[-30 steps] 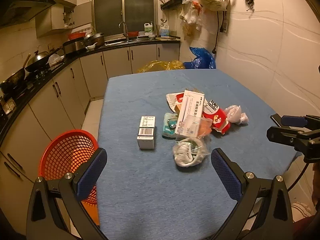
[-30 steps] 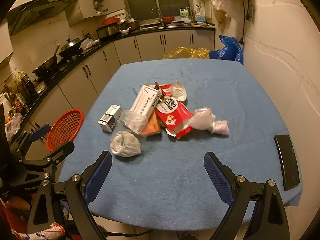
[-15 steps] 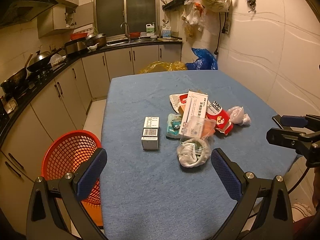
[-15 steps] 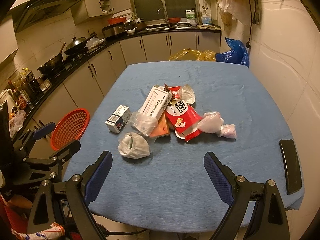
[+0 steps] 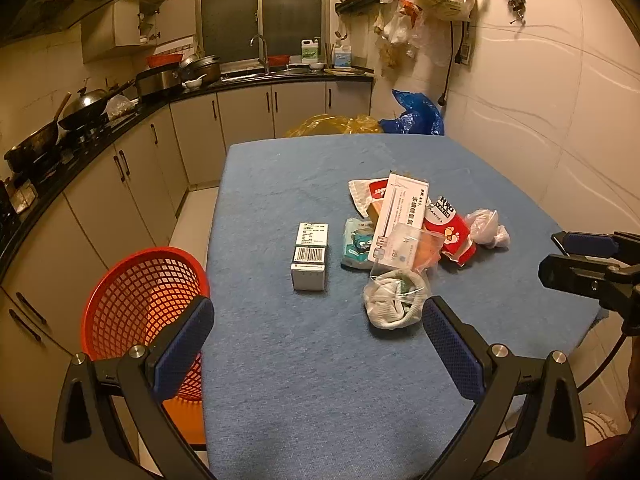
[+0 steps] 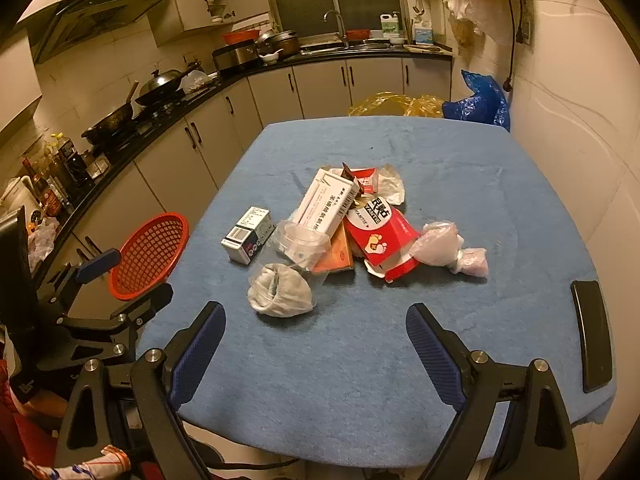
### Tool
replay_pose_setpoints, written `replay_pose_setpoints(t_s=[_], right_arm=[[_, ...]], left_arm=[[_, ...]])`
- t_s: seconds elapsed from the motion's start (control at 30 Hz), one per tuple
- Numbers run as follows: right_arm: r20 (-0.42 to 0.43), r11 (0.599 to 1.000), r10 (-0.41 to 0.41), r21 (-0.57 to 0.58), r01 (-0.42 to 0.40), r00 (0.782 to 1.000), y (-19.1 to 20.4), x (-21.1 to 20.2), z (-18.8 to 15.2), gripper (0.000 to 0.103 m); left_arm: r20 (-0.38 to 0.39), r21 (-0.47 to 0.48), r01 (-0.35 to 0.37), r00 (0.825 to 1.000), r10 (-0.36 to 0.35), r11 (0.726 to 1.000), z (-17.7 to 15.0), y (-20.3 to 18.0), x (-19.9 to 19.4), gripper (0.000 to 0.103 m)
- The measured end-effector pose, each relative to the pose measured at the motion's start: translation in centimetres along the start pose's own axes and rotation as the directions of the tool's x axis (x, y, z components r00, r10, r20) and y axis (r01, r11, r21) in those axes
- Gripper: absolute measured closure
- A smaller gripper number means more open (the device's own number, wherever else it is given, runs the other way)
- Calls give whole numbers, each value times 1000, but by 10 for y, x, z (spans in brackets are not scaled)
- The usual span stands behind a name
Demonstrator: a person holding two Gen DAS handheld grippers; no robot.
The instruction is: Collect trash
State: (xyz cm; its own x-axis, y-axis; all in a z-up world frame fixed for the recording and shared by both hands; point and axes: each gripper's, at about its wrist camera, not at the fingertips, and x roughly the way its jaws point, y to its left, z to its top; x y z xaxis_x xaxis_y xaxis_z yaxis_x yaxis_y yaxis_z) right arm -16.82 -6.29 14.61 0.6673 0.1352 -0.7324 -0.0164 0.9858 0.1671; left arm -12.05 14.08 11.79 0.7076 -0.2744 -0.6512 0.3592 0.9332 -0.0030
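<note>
Nothing collected yet by the look of it: trash pile sits mid-table on the blue table (image 6: 360,380), slightly toward the right edge, w/ the red basket (image 5: 140,300) off the table's left edge, below its level. Key relation: nearest piece to both tools is the bagged wad (image 6: 280,290), the piece closest to the near edge. From the right gripper (image 6: 316,344) it lies just ahead and a bit left of centre; from the left gripper (image 5: 318,344) it's ahead and right, near the right finger. So either could take it, but left is on the basket side, prob. the better pick. The wad is roundish, no real long axis; the white carton (image 6: 328,202) behind it runs near-to-far, leaning on the pile. Small box (image 5: 309,256) stands apart, left of pile, long axis also near-to-far, almost dead ahead of left gripper. Both grippers spread wide, holding nothing, hovering over the near edge, tilted down at the table. Dark phone (image 6: 592,334) by the right edge, not trash, I'd guess.
</note>
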Motion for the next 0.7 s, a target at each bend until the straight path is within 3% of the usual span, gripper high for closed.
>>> replay_pose_setpoints(t_s=[0.4,0.7], right_arm=[[-70,986,121,124,-111,990,-5,59,35,9],[-138,981,118,171,-93,983,-2,122,46,13]], left_arm=[[-26,-3,-15,1000,15,1000,-5,9,4,0],[-48,5,-37,998,37,999,-11,21,5,0]])
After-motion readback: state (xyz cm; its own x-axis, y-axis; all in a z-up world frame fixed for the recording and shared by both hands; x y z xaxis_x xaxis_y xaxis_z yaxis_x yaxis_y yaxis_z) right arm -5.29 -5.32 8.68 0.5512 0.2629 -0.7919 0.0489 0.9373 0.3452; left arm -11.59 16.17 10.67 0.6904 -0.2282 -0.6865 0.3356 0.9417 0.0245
